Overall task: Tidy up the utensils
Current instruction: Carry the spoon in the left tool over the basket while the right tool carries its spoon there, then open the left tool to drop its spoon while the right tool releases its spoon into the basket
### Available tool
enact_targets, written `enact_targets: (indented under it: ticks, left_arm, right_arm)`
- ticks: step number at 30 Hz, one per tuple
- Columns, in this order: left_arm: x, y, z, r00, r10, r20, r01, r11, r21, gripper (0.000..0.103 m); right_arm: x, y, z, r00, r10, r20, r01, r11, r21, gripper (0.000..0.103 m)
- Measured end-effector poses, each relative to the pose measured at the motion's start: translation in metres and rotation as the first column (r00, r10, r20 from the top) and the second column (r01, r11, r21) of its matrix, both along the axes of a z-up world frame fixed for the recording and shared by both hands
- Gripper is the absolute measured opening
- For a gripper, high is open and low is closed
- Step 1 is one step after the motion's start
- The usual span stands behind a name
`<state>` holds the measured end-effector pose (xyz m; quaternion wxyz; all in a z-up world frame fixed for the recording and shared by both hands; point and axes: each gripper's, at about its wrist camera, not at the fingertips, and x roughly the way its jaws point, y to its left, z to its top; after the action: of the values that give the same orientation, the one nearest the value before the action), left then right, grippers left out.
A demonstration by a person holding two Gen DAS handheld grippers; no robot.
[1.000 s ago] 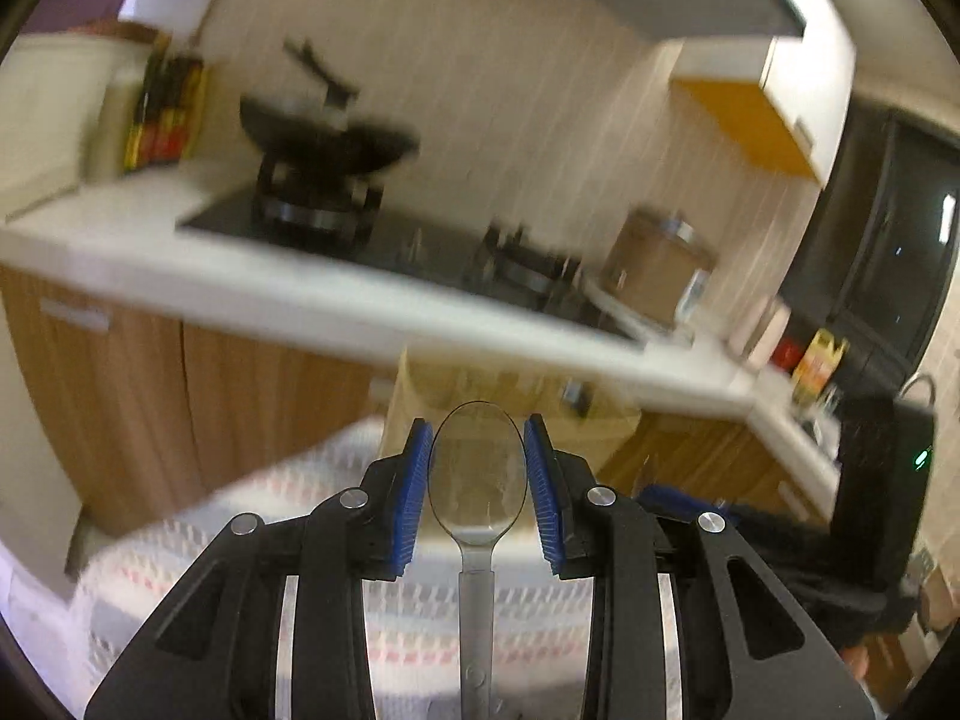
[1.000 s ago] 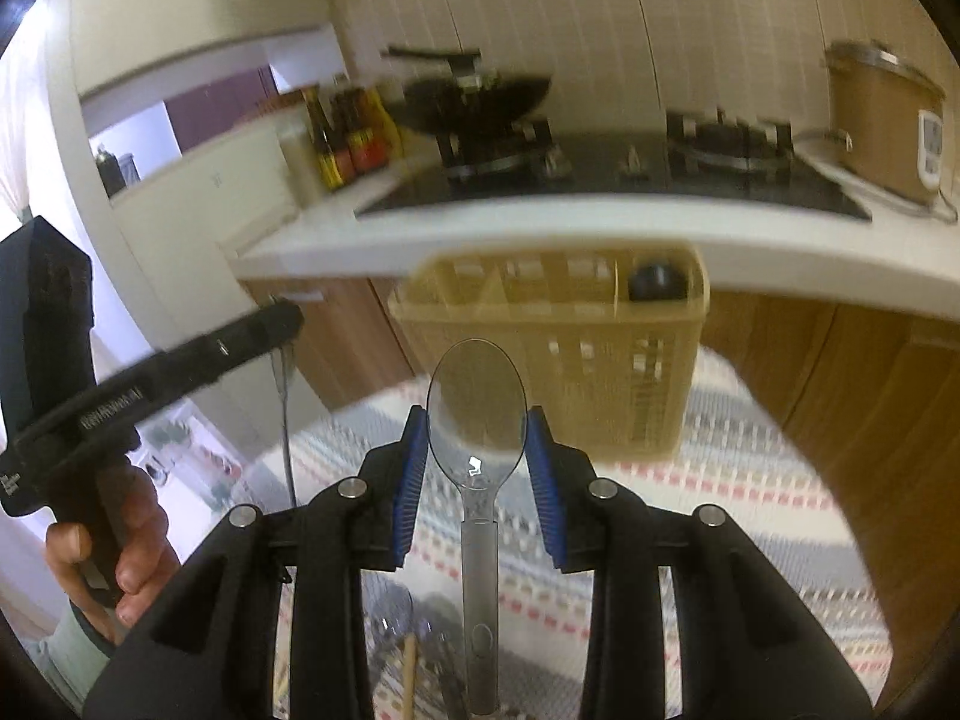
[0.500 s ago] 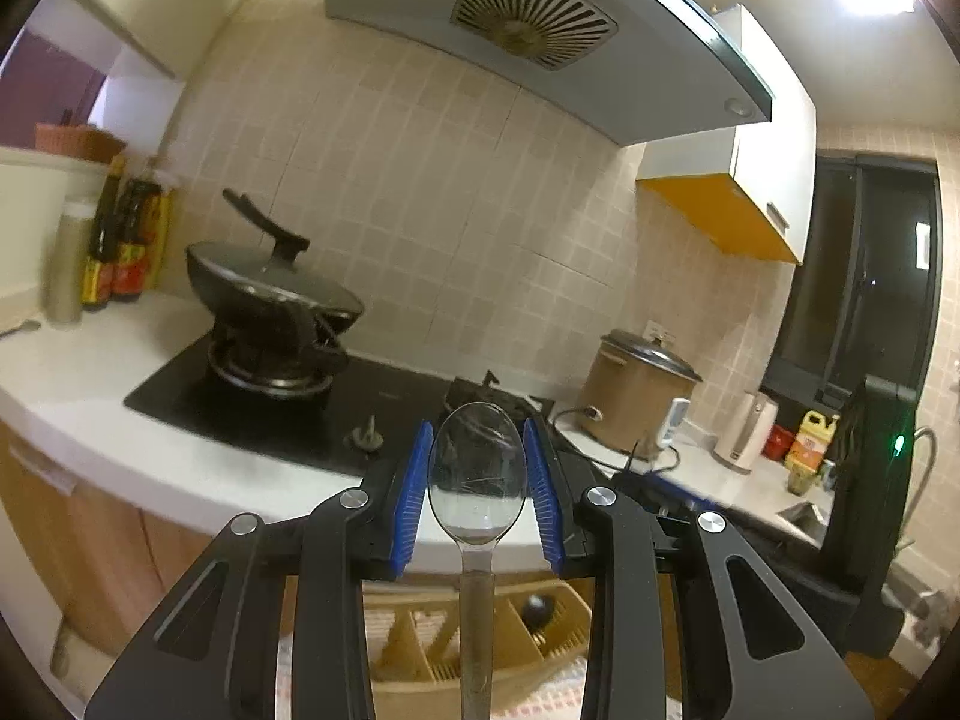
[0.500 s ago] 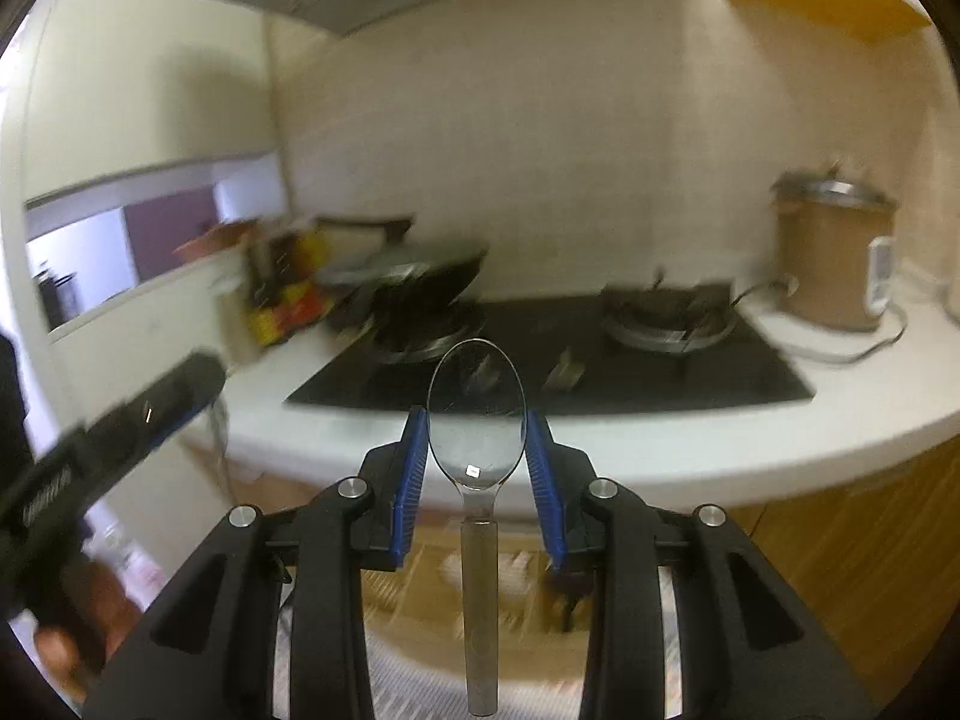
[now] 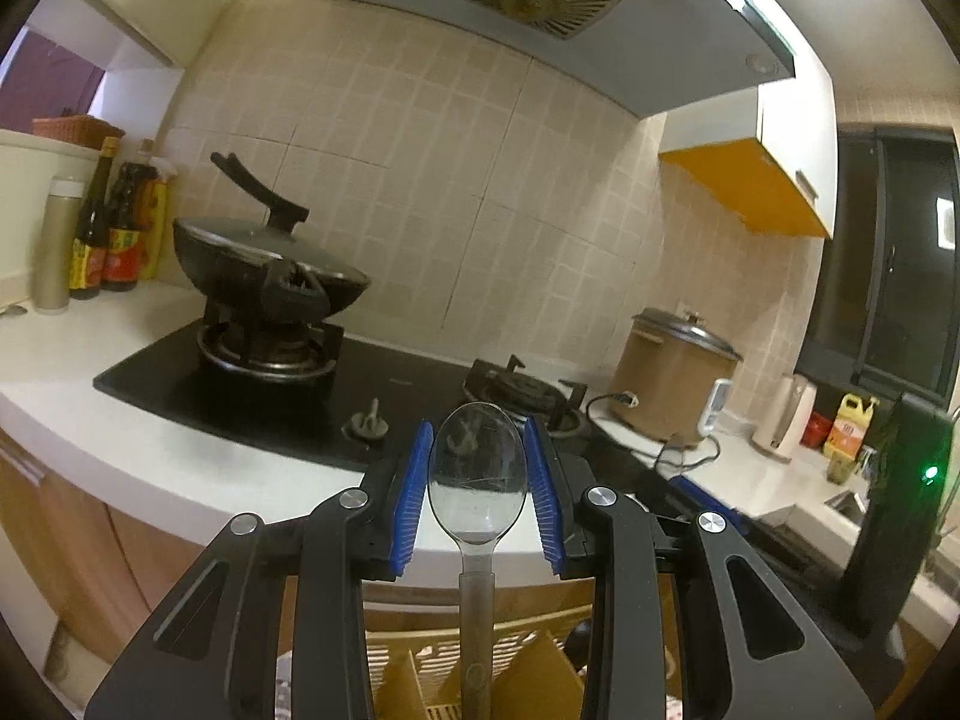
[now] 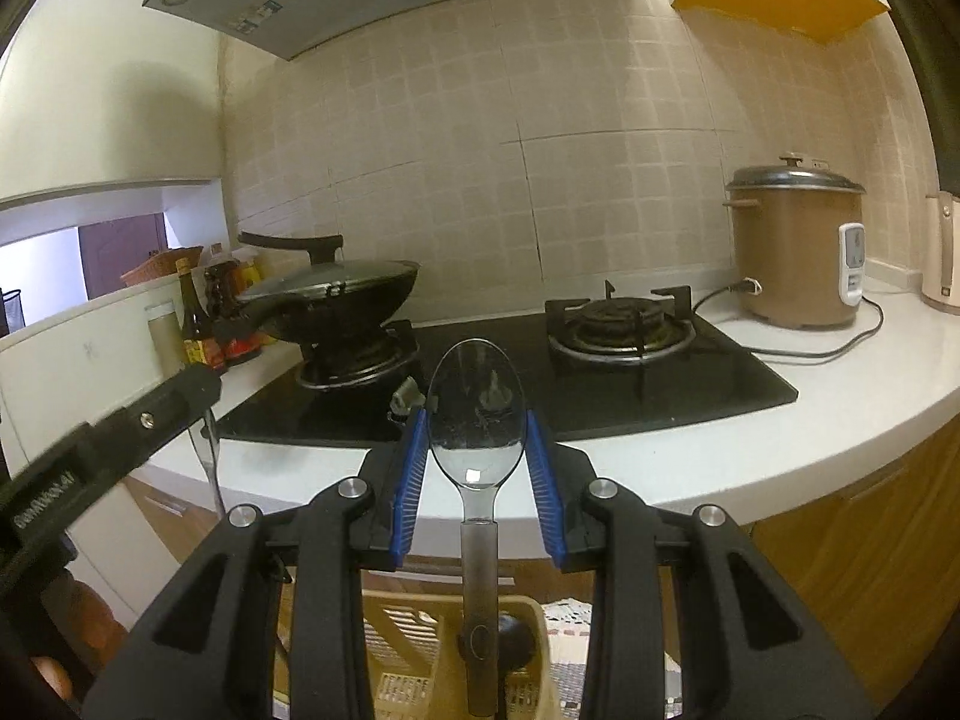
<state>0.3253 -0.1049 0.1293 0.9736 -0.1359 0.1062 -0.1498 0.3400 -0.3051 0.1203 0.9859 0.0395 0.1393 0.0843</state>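
A clear plastic spoon [image 5: 477, 480] with a grey handle sits bowl-forward between the blue pads of my left gripper [image 5: 477, 427], which is shut on it. A second clear spoon [image 6: 476, 450] is clamped the same way in my right gripper [image 6: 476, 415]. Both grippers point over the worktop edge toward the hob. A beige slotted utensil basket [image 5: 420, 645] lies low beneath the fingers; in the right wrist view the basket [image 6: 390, 606] holds a dark round-ended utensil [image 6: 516, 639]. The left gripper's body [image 6: 108, 438] shows at the left of the right wrist view.
A white worktop [image 6: 810, 420] carries a black gas hob [image 6: 600, 384] with a lidded wok [image 6: 336, 294] on it. A brown rice cooker [image 6: 792, 252] with its cord stands to the right, sauce bottles [image 5: 102, 222] to the left. Wooden cabinet fronts [image 6: 870, 540] lie below.
Both views have swung up from the basket and striped cloth to the hob and tiled wall. Each spoon has stayed fixed between its pads.
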Motion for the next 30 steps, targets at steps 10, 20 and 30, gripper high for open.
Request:
enact_targets:
  ticks: [10,20,30]
  left_arm:
    - [-0.008,0.001,-0.008,0.998,-0.037,-0.048,0.039,0.999,0.029,0.035]
    - [-0.043,0.017,0.013,0.994,-0.077,-0.081,0.079,0.997,0.019,0.041]
    - [-0.087,0.038,0.017,0.962,-0.121,-0.246,0.136,0.990,0.044,0.041]
  right_arm:
    - [-0.018,-0.002,-0.010,1.000,0.007,-0.031,-0.007,1.000,0.002,0.031]
    - [-0.059,-0.010,0.002,0.997,0.001,-0.080,-0.002,1.000,-0.008,0.064]
    - [-0.103,-0.006,0.001,0.960,0.037,-0.278,-0.049,0.998,-0.039,0.064]
